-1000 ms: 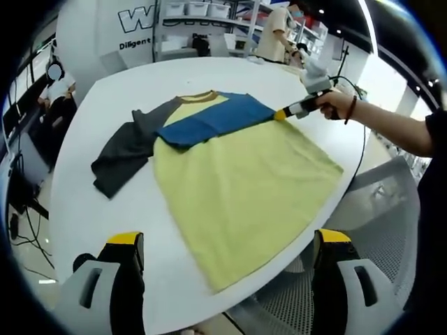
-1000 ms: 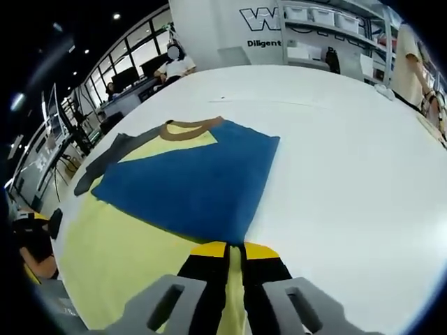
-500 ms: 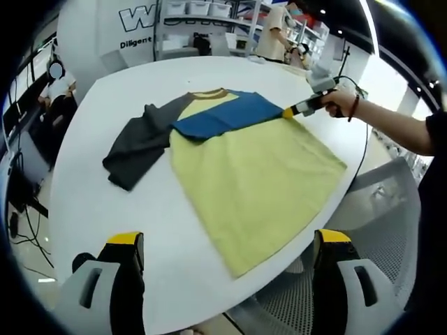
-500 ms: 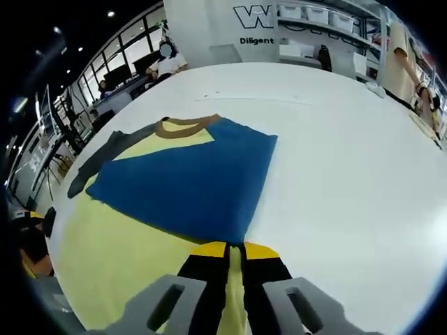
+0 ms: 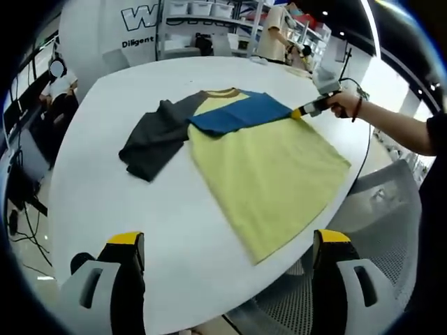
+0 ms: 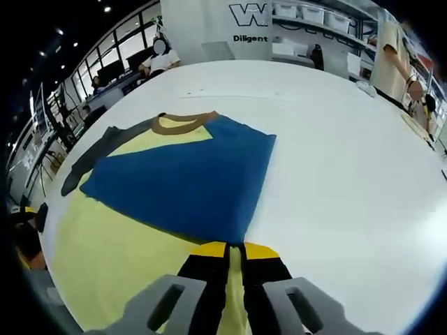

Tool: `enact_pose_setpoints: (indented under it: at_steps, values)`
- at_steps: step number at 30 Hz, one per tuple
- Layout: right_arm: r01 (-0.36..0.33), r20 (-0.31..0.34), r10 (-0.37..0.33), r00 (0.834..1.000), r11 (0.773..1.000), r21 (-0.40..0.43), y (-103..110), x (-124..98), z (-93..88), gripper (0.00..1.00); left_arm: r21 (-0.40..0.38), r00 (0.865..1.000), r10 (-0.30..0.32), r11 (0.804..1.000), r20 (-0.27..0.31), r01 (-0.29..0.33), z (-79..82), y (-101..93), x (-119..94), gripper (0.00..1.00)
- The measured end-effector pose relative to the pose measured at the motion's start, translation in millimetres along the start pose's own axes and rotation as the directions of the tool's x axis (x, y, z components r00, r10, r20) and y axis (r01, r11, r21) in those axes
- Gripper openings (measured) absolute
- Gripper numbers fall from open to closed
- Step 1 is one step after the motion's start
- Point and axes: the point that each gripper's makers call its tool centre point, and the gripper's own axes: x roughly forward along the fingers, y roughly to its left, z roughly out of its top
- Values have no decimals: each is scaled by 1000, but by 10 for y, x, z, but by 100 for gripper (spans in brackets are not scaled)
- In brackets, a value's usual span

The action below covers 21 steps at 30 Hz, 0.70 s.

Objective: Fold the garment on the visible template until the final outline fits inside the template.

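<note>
One garment (image 5: 269, 174), a yellow shirt, lies flat on your white table (image 5: 112, 209), its blue sleeve (image 6: 185, 185) folded across the chest and its grey sleeve (image 5: 154, 139) spread out to the side. Your right gripper (image 6: 235, 252) is clamped on the blue sleeve's end. Your left gripper (image 5: 227, 244) hovers above the table's near edge, jaws wide apart and holding nothing.

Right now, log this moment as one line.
right gripper shut on shirt edge | blue sleeve folded in | left gripper open, idle
</note>
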Motion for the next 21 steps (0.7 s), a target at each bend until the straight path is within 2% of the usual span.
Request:
enact_pose_setpoints:
  at_steps: [11,21]
  values:
    - [29,-4,-29,1000,1000,4,-176,-30,-31,0,-13,1000,6,1000,16,-6,59,46,21,97]
    - [50,-12,-50,999,999,11,-313,-75,-70,0,-30,998,34,999,54,-32,210,181,45,94]
